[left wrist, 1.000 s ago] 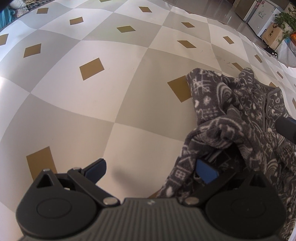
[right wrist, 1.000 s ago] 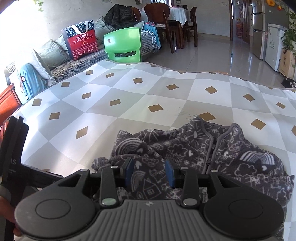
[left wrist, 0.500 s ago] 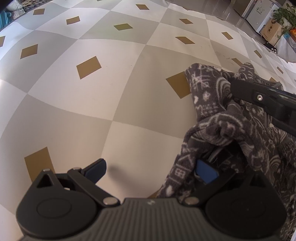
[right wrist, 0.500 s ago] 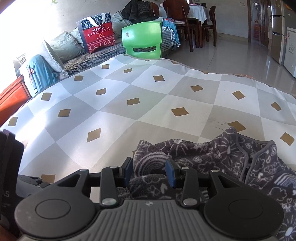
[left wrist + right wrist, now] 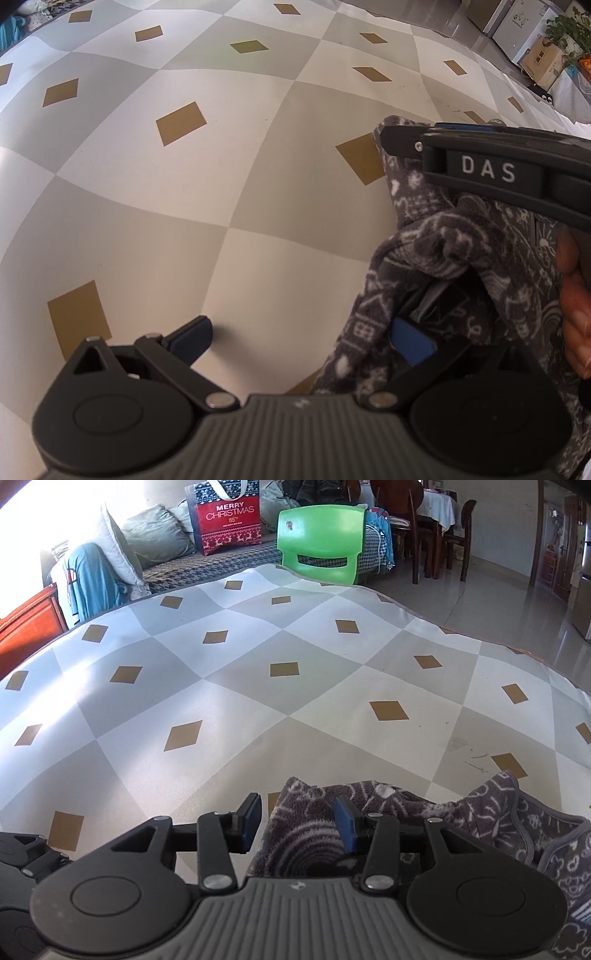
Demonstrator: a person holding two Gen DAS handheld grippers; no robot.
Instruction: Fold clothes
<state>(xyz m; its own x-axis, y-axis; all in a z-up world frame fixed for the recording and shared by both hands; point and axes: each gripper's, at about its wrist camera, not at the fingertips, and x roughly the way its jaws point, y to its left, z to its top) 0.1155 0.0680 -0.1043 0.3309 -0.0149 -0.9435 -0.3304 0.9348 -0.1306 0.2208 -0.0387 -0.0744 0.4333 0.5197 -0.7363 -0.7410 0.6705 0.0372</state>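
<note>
A dark grey fleece garment (image 5: 436, 236) with white doodle print lies bunched at the right of the patterned mat. My left gripper (image 5: 303, 341) stands wide open and points steeply down at the mat; a fold of the garment drapes over its right finger (image 5: 412, 345), and nothing is gripped. My right gripper (image 5: 297, 825) has its jaws opening, with a corner of the garment (image 5: 498, 823) between them; the left pad (image 5: 251, 821) stands clear of the cloth. In the left wrist view the right gripper (image 5: 406, 138) reaches in from the right above the garment, a person's hand (image 5: 576, 302) on it.
The grey, white and gold diamond mat (image 5: 288, 701) spreads far to the left and ahead. Beyond its far edge stand a green chair (image 5: 317, 550), a red Christmas bag (image 5: 229, 520) on a cushioned sofa, and dining chairs. A cardboard box (image 5: 543, 62) sits past the mat's right edge.
My right gripper has moved left and down over the garment, come into the left wrist view, and its jaws have widened. The left gripper has stayed where it was.
</note>
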